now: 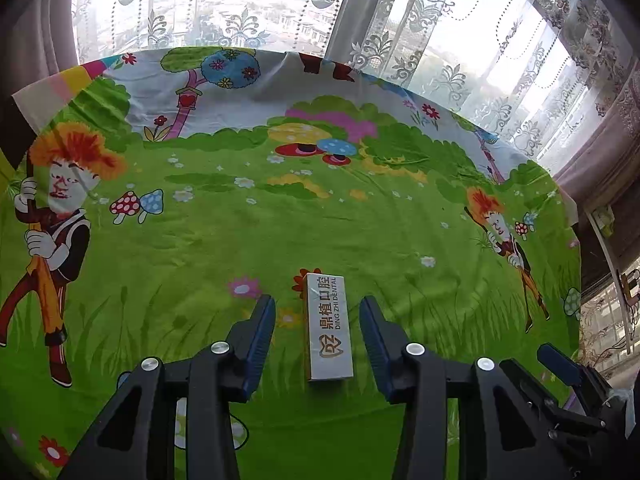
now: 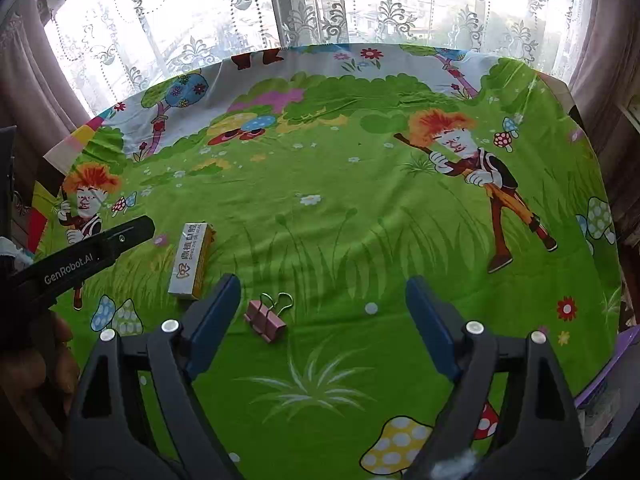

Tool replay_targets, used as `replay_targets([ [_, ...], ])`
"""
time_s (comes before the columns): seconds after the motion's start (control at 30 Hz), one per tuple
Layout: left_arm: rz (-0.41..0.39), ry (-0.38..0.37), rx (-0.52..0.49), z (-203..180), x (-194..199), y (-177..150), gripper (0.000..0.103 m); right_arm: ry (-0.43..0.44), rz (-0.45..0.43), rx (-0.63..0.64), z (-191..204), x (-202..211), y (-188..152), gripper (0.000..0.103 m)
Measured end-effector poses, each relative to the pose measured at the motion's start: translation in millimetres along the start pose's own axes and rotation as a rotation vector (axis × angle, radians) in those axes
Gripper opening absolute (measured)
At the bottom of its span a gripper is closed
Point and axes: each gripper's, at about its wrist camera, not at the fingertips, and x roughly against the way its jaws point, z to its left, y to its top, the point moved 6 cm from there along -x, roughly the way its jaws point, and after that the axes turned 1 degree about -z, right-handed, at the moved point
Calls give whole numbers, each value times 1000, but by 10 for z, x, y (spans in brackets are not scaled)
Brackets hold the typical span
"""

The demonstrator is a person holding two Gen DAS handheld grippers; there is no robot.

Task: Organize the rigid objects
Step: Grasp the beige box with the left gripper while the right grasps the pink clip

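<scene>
- Black plastic arms with blue pads make up the left gripper (image 1: pixel 317 320), at the bottom centre of the left wrist view; its jaws stand spread and hold nothing.
- The white box (image 1: pixel 328 328) printed "DING ZHI DENTAL" lies flat on the tablecloth (image 1: pixel 200 240) between those blue pads, lengthwise along the fingers, with a gap on each side; it sits a little nearer the right-hand pad.
- In the right wrist view the same white box (image 2: pixel 191 260) shows at the left of centre, with an orange side face, just beyond the left gripper's tip (image 2: pixel 132 230).
- The right gripper (image 2: pixel 324 300) fills the bottom of its own view, jaws wide apart and empty.
- A pink binder clip (image 2: pixel 267 318) rests on the cloth just beside the right gripper's left-hand pad, inside the gap, its wire handles pointing toward the upper right of the frame.
- The box lies up and to the left of the clip, near it but apart.
- The green cartoon tablecloth covers the whole table; lace curtains (image 2: pixel 192 28) hang across the top of both views.
</scene>
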Motion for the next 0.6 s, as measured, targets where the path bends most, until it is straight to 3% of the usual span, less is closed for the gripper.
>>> replay_targets([
  [0.3,90,13,-60,-44,-382,-218,46,11,83,1,118,-181,-319,87],
  [0.6,77,57,-171,-126,-411,-268,45,-34,98,-23,165,-234,-347,87],
])
